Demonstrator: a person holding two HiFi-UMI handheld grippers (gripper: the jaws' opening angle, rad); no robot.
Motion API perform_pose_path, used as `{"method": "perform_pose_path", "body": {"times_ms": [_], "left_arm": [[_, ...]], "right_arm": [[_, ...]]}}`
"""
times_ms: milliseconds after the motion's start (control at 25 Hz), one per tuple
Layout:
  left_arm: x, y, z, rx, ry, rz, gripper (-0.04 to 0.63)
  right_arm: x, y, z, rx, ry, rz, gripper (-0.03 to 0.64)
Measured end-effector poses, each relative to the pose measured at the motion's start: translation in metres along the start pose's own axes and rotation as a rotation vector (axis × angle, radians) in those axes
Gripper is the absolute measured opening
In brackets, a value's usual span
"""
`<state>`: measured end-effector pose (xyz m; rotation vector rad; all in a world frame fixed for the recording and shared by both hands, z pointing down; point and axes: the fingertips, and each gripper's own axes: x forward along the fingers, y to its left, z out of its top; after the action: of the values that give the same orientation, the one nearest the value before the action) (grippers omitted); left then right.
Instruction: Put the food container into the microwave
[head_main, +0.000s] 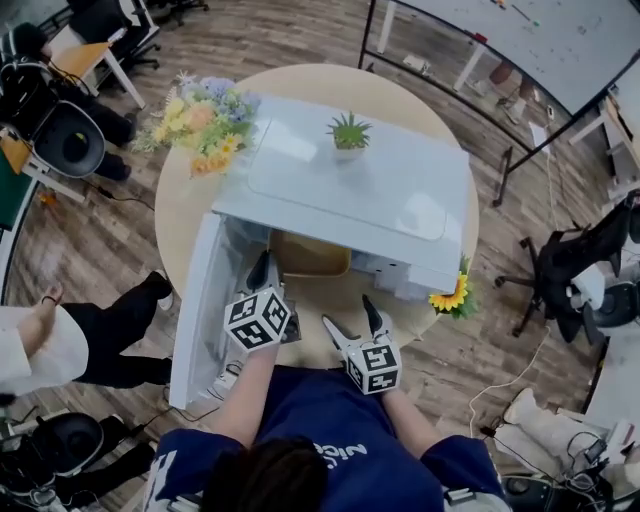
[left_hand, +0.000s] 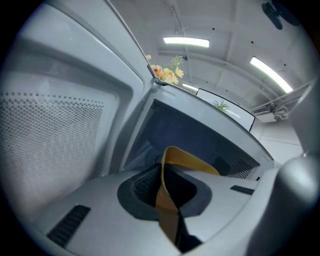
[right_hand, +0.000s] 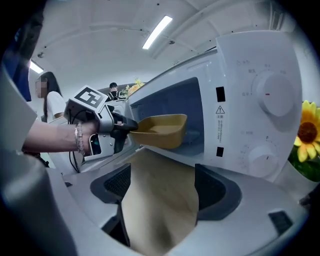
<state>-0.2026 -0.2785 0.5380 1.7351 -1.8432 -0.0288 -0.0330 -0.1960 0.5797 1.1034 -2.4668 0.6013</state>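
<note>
Left gripper (head_main: 265, 262) jaws clench the food container (head_main: 310, 255) rim; if it sags, we clip the microwave (head_main: 400, 190). Right gripper (head_main: 350, 312) released.

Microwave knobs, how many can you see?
2, both on the front of the microwave, seen in the right gripper view: upper knob, lower knob below it. None looks hidden.

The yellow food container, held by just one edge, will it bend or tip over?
Probably stiff: the food container holds its shape though the left gripper pinches only one wall. Likely light, since it hangs roughly level from that edge and looks empty. It might tilt or slip if bumped against the microwave, being held off-centre.
</note>
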Motion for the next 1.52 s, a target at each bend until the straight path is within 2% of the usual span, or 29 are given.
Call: {"method": "perform_pose_path", "body": {"times_ms": [760, 920, 1280, 1520], "left_arm": [[0.061, -0.005, 0.005, -0.034, -0.017, -0.006, 0.024], [0.073, -0.004, 0.003, -0.013, -0.012, -0.001, 0.025], [0.092, 0.004, 0.003, -0.047, -0.027, 0.028, 0.025], [0.099, 0.000, 0.007, 0.032, -0.037, 0.040, 0.026]], "right_arm": [[-0.006, -0.027, -0.014, -0.006, 0.066, -0.019, 0.393], [-0.010, -0.033, -0.016, -0.009, 0.073, -0.040, 0.393], [-0.018, -0.047, -0.022, 0.002, 0.092, -0.091, 0.393], [-0.020, -0.047, -0.024, 0.003, 0.096, -0.097, 0.394]]}}
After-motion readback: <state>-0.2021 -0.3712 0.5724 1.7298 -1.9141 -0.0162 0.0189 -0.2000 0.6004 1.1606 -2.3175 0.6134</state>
